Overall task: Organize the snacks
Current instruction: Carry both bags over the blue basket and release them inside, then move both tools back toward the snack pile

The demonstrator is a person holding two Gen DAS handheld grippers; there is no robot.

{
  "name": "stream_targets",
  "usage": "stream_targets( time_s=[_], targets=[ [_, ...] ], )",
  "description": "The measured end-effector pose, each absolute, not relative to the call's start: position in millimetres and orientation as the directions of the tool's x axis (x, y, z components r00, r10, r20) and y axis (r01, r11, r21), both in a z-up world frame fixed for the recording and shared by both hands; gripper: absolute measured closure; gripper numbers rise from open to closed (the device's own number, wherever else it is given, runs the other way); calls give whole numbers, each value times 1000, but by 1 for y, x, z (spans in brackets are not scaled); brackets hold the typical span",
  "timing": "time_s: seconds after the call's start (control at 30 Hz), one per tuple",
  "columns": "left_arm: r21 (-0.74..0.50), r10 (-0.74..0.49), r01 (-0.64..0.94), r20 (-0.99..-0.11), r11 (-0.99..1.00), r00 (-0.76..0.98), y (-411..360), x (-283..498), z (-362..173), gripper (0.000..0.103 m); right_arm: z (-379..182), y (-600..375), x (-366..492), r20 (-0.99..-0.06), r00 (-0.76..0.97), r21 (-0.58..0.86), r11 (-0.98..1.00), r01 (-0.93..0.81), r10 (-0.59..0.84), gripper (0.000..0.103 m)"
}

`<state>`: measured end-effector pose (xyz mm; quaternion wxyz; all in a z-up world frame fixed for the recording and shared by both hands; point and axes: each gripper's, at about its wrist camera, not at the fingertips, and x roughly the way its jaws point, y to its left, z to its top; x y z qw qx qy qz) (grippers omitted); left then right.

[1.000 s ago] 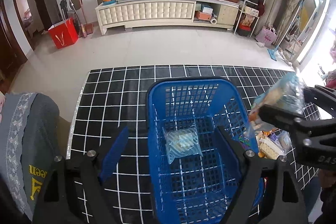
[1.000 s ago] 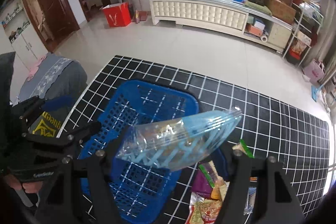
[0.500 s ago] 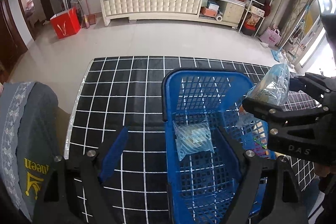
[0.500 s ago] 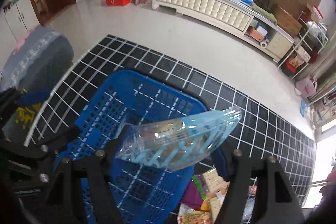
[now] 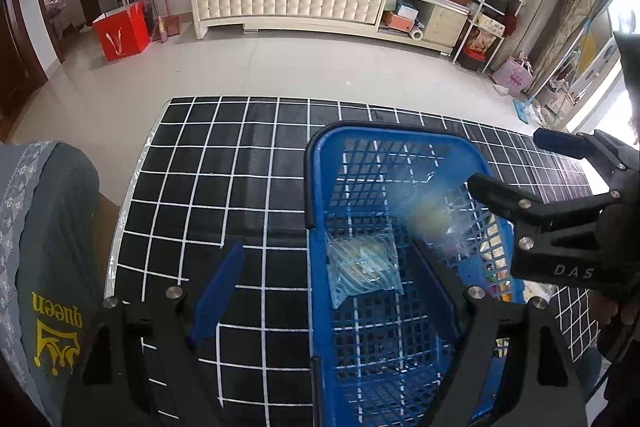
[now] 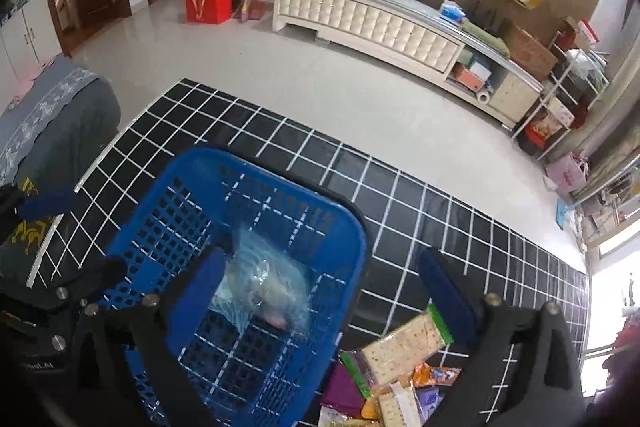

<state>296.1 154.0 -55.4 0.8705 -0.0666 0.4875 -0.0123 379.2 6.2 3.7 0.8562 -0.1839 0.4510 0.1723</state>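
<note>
R hand-held gripper: jaws just opened wide, released.
Clear snack bag: let go, dropping blurred into blue basket.
L hand-held gripper: open, empty, astride basket's near-left wall.
Other bag: already on basket floor.
Snack pile: on table just R of basket, more to load.

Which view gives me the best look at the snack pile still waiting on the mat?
The right wrist view: the snack pile lies in the open beside the basket, cracker pack on top. In the left wrist view only bits of the pile show through the basket mesh, behind the right tool.
</note>
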Motion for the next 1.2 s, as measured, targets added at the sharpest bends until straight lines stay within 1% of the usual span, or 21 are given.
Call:
stream_targets(
  time_s=[0.13, 0.37, 0.77, 0.97, 1.2],
  targets=[
    [-126, -88, -36, -841, 991, 534, 148, 290, -49, 21, 13, -6, 372, -836, 526, -119, 885, -449, 154, 4],
    [-121, -97, -5, -818, 993, 568, 129, 274, -27, 21, 39, -29, 347, -817, 550, -97, 897, -430, 175, 4],
    [-82, -111, 75, -775, 994, 623, 71, 228, 15, 21, 74, -96, 293, -796, 560, 15, 931, -363, 232, 4],
    [-81, -130, 105, -755, 991, 642, 35, 211, 23, 21, 73, -134, 274, -795, 562, 44, 945, -323, 229, 4],
    [-87, -170, 164, -775, 983, 609, -15, 204, 5, 21, 57, -186, 259, -806, 555, 60, 962, -268, 205, 4]
  ],
)
